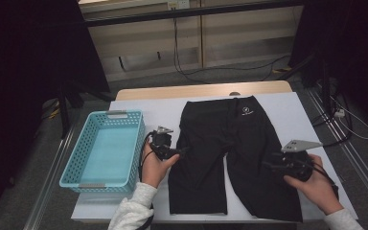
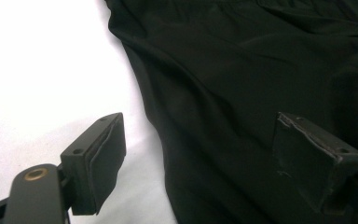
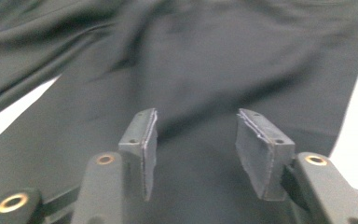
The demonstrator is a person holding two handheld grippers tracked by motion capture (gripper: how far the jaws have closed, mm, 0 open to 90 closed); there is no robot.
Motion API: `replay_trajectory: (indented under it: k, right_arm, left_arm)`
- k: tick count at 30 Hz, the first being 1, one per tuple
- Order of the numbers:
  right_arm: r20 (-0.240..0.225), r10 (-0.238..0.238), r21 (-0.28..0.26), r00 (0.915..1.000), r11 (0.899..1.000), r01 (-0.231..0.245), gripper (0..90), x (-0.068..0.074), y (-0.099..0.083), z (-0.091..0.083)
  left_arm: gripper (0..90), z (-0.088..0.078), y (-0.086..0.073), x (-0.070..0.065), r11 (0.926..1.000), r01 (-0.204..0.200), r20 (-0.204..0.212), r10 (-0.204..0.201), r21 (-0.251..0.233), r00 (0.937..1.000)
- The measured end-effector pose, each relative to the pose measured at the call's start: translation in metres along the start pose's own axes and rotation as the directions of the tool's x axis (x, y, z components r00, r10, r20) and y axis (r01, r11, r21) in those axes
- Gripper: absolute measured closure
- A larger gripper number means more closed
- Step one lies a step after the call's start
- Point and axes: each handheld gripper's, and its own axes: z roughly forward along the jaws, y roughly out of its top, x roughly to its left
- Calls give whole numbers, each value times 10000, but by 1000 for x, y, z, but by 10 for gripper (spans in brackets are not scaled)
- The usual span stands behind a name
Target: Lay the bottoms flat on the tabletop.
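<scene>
Black shorts (image 1: 220,143) lie flat on a white sheet (image 1: 287,115), waistband toward the far side and both legs pointing at me. My left gripper (image 1: 183,152) sits at the outer edge of the left leg. In the left gripper view its jaws stand wide, one pad over the white sheet and the other over the black fabric (image 2: 242,93), with the left gripper (image 2: 200,158) open. My right gripper (image 1: 268,165) hovers over the right leg near its outer edge. In the right gripper view the right gripper (image 3: 196,149) is open above the cloth (image 3: 214,60), pads apart and pressing on nothing.
An empty teal basket (image 1: 108,153) stands on the table to the left of the shorts, close beside my left hand. The wooden table edge (image 1: 201,90) shows beyond the sheet. Cables (image 1: 182,67) trail on the floor behind the table.
</scene>
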Motion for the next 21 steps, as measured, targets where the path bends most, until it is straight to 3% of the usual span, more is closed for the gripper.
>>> replay_trajectory:
  k: [2, 6, 8, 10, 11, 12, 13, 21]
  right_arm:
    - [847, 531, -56, 9950, 9986, -528, 511, -16, 1, 2]
    - [1857, 1166, 287, 9757, 9919, -1240, 529, -38, -2, 12]
    - [1927, 1468, 637, 9702, 9848, -1617, 552, -42, -4, 19]
    - [1740, 1584, 474, 9719, 9845, -1689, 650, -44, -4, 22]
    - [1825, 1691, 570, 9686, 9816, -1822, 762, -44, -2, 21]
    - [1653, 1709, 551, 9713, 9817, -1821, 889, -47, -2, 21]
    - [1325, 2035, 511, 9701, 9760, -2117, 896, -49, -3, 21]
    - [1619, 2389, 239, 9575, 9690, -2458, 898, -63, -9, 14]
  left_arm:
    - [178, 0, 0, -1, 10000, -3, 40, 3, 4, 10000]
    - [178, 1, 0, -1, 10000, -23, 1, 23, 8, 10000]
    - [178, 1, -1, -1, 10000, -8, 80, 8, 58, 10000]
    - [178, 2, -1, -2, 9999, -32, 80, 32, 111, 10000]
    - [178, 2, -1, -3, 9999, -39, 70, 38, 102, 10000]
    - [178, 2, -1, -3, 9999, -71, 57, 70, 133, 10000]
    - [178, 2, -2, -2, 9998, -122, 37, 122, 182, 9999]
    - [178, 3, -2, -2, 9997, -130, 100, 128, 187, 9999]
